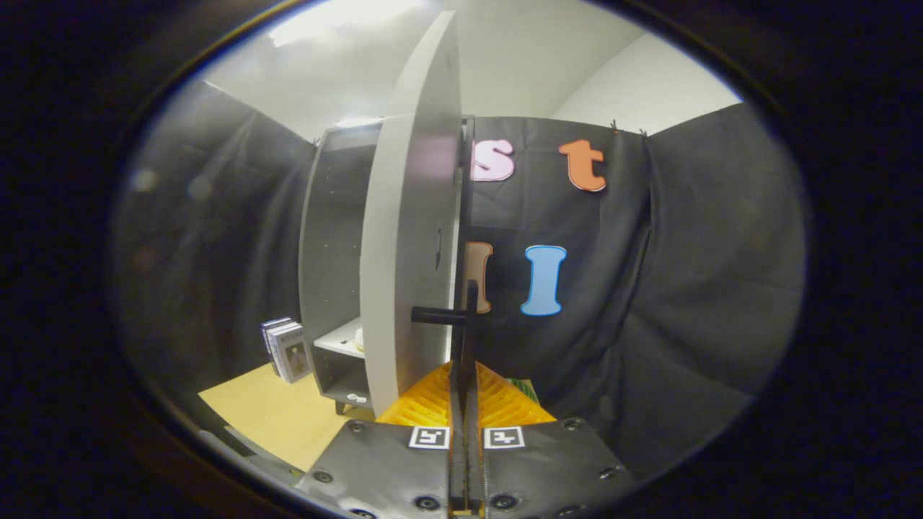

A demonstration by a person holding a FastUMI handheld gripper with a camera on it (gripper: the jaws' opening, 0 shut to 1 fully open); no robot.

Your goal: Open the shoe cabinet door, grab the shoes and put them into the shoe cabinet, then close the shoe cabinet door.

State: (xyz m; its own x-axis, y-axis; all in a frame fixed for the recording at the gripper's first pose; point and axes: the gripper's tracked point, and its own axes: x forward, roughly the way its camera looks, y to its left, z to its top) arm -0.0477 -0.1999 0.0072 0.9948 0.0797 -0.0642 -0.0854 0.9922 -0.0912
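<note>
- Orange ribbed fingers (464, 393) sit pressed together at the bottom of the gripper view, with a thin black upright piece between them; it looks like the door's handle (469, 317), clamped from both sides.
- Black and shaped like a T, the handle has a short bar running left from the upright piece into the door's face, just ahead of the fingertips.
- White shoe cabinet door (411, 245) stands edge-on right beyond the fingers, swung open and rising tall to the left of the handle.
- Grey shoe cabinet (335, 238) stands behind and left of the door, open, with a pale shelf (339, 339) low inside. I cannot tell what lies on the shelf.
- Small boxes (287, 349) stand upright on the yellowish floor (274, 414), just left of the cabinet's foot.
- Black cloth hangs beyond the fingers to the right and behind the cabinet.
</note>
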